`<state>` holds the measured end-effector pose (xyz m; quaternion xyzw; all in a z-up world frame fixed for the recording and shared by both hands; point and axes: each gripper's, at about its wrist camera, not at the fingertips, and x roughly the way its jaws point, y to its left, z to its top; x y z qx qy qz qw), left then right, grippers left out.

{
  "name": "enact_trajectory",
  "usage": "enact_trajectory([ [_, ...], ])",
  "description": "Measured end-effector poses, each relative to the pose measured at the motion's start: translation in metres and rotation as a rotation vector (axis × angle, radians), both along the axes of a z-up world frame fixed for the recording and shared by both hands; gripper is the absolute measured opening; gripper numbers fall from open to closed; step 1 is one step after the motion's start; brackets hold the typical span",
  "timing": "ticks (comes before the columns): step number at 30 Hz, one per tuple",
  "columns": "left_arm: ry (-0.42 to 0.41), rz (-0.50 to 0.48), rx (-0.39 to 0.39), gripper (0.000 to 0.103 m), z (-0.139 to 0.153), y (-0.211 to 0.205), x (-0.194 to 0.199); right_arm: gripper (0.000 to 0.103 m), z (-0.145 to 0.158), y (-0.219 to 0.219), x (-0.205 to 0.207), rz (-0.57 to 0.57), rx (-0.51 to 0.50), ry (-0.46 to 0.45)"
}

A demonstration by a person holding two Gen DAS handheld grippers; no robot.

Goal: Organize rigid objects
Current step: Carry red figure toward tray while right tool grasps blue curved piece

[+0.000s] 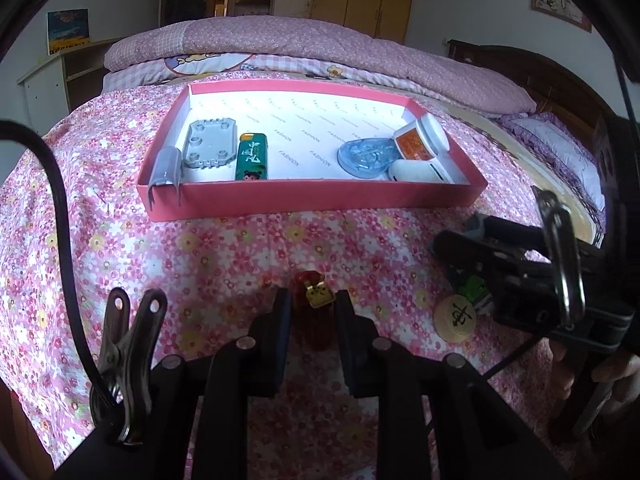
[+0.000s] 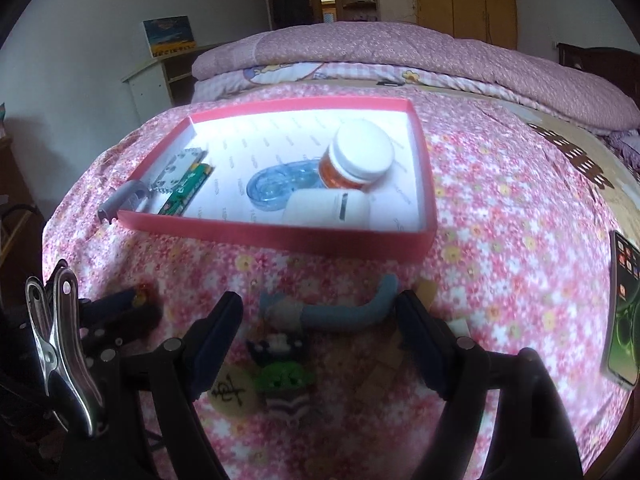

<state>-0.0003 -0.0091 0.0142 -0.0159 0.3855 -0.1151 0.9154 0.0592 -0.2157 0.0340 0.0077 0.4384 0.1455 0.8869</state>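
Note:
A pink box (image 1: 312, 200) (image 2: 280, 236) lies on the floral bedspread. It holds a grey plate (image 1: 210, 146), a green lighter (image 1: 251, 157), a blue case (image 1: 366, 157), an orange jar (image 2: 356, 160) and a white bottle (image 2: 326, 210). A grey clip (image 1: 164, 172) hangs on its left corner. My left gripper (image 1: 313, 312) has its jaws close around a red tasselled charm with a gold tag (image 1: 318, 294), touching or nearly so. My right gripper (image 2: 320, 320) is open over a green and black toy (image 2: 282, 372), a grey-blue curved piece (image 2: 348, 312) and a round wooden chess piece (image 2: 232, 394) (image 1: 456, 316).
A phone (image 2: 624, 312) lies on the bed at the right. Folded pink quilts (image 1: 320, 46) lie behind the box. A dark headboard (image 1: 532, 76) is at the far right, a white shelf (image 1: 52, 80) at the left. The right gripper shows in the left wrist view (image 1: 520, 272).

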Motion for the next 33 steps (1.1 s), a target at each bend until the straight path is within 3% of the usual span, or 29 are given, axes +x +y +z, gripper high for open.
enact_trajectory([
  [4,0.0,0.0,-0.001,0.023,0.0,0.0,0.0,0.081,-0.005,0.004,0.002,0.05,0.085,0.061],
  [20,0.0,-0.001,0.002,0.023,0.0,-0.001,-0.001,0.081,-0.01,0.007,0.01,0.094,-0.038,0.007],
  [24,-0.001,-0.001,0.006,0.023,0.0,-0.002,-0.001,0.075,-0.01,0.005,0.009,0.082,-0.027,-0.003],
  [33,-0.022,-0.016,0.012,0.023,0.007,-0.006,-0.006,0.074,-0.004,-0.006,0.002,0.055,0.051,-0.001],
])
